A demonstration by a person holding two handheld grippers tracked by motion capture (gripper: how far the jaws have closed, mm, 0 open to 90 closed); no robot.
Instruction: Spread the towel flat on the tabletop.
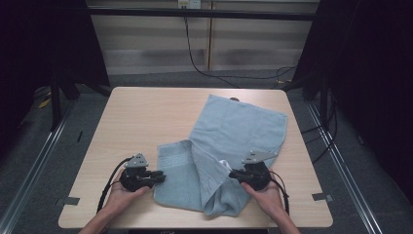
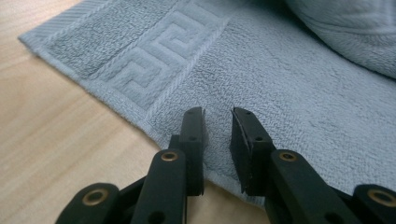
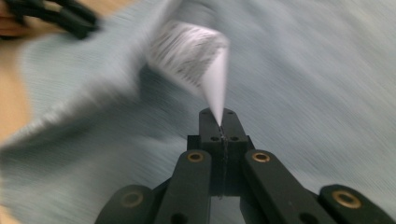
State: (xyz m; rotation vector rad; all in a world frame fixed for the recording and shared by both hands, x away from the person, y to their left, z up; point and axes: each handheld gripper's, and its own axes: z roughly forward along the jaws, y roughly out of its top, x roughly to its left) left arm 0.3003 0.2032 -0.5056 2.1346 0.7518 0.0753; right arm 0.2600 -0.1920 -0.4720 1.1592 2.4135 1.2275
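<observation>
Pinching the towel's (image 1: 229,146) white label (image 3: 212,86) in my right gripper (image 3: 222,126), jaws tight. Left gripper (image 2: 217,135) hangs narrowly parted over its hem near the table's (image 1: 146,117) front edge. Soft, floppy terry; I'd grab corners.

One overhead camera and two gripper-mounted ones are covering the table.

The high view is looking forward and down on the whole table (image 1: 146,117). Each gripper view is peering close along its own jaws, both sharing the blue towel (image 2: 289,79) just ahead.
</observation>
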